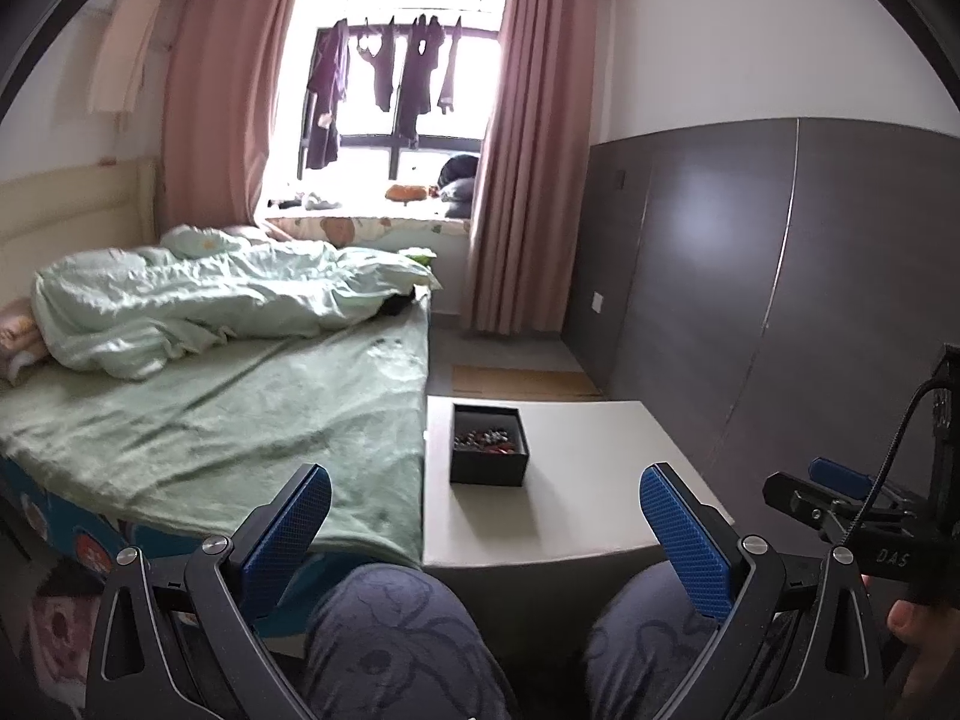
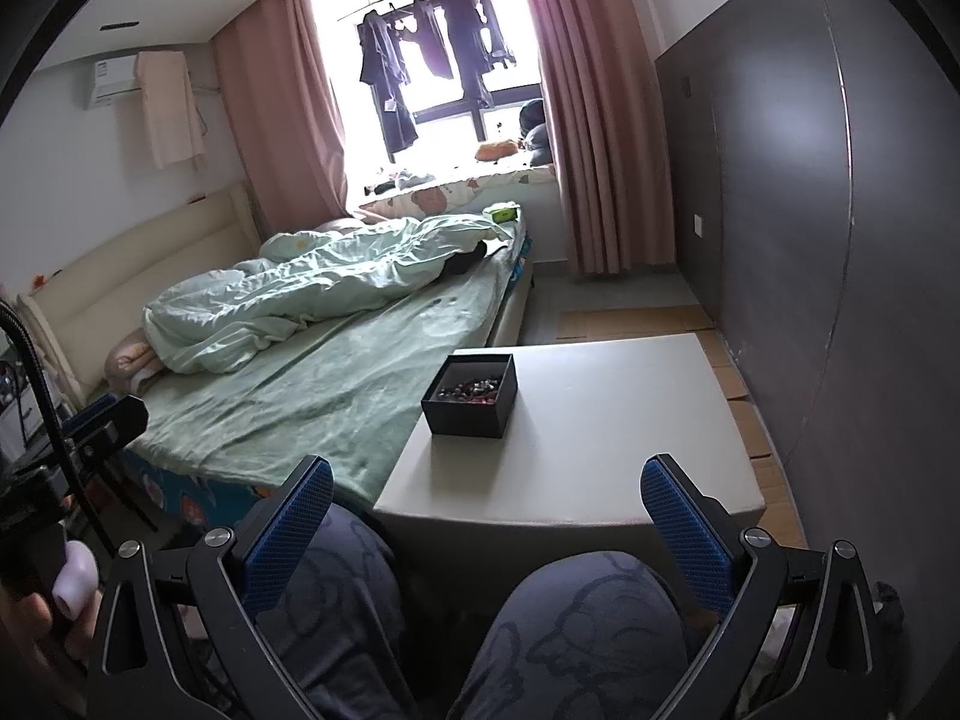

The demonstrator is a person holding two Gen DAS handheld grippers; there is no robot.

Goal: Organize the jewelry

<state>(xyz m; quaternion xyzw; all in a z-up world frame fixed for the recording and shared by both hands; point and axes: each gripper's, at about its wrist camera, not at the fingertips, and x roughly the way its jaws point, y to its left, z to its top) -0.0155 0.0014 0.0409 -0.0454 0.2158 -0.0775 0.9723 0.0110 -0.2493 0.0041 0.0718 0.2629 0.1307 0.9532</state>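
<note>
Item: black box (image 1: 489, 445), lidless, sitting on the white table (image 1: 600, 480) toward its far left corner, just beside the bed (image 1: 240, 408). Contents: jewelry (image 1: 486, 439), lying in a small mixed heap of dark and silvery beads with a red piece at the near edge; single pieces are too small to tell apart. The table top around the box is showing nothing else. Left gripper (image 1: 486, 528): hanging spread wide and holding nothing, low over the person's knees (image 1: 384, 630), near edge of the table. Right gripper (image 2: 486, 516): likewise gaping and carrying nothing, at the same near side. Stage: the scene is fitting either pieces waiting to be taken out and sorted, or pieces already gathered into the box; the views are not settling which. Any reach would be calling for a long forward travel and a fine pinch on small, loose, tangling pieces.
</note>
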